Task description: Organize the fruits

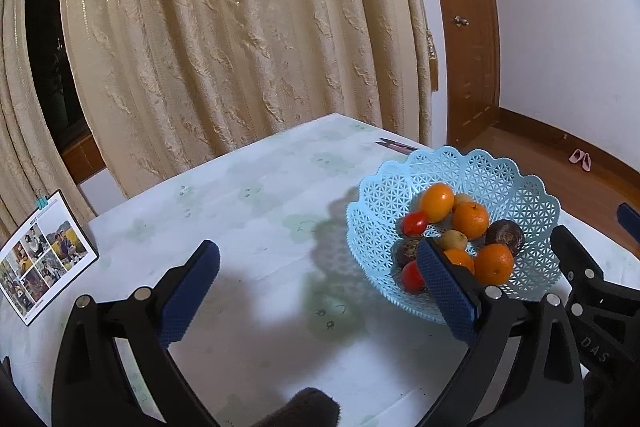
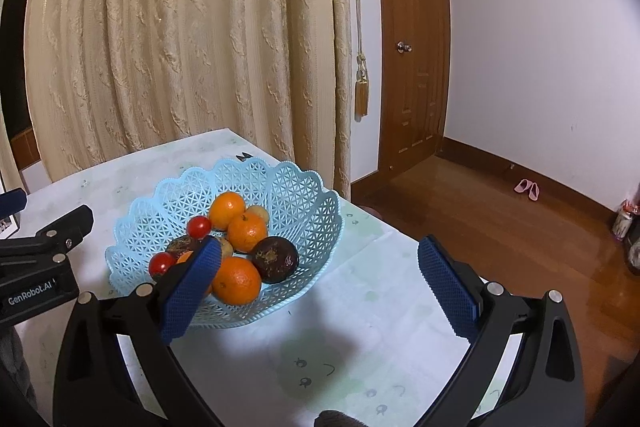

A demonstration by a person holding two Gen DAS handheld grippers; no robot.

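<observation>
The basket [image 2: 224, 247] is seen near the table's [image 2: 360, 347] right edge, and all visible fruit is held in it: oranges [image 2: 236, 279], tomatoes [image 2: 199, 226], dark fruits [image 2: 275, 259], and small yellowish ones [image 1: 452, 239]. None is seen loose on the table.

Left gripper [image 1: 320, 287] and right gripper [image 2: 320, 287]: both spread wide, nothing held.

Risks, as judged: the light basket could be nudged toward the edge; heaped oranges could be set rolling; tomatoes could be crushed by a firm pinch.
</observation>
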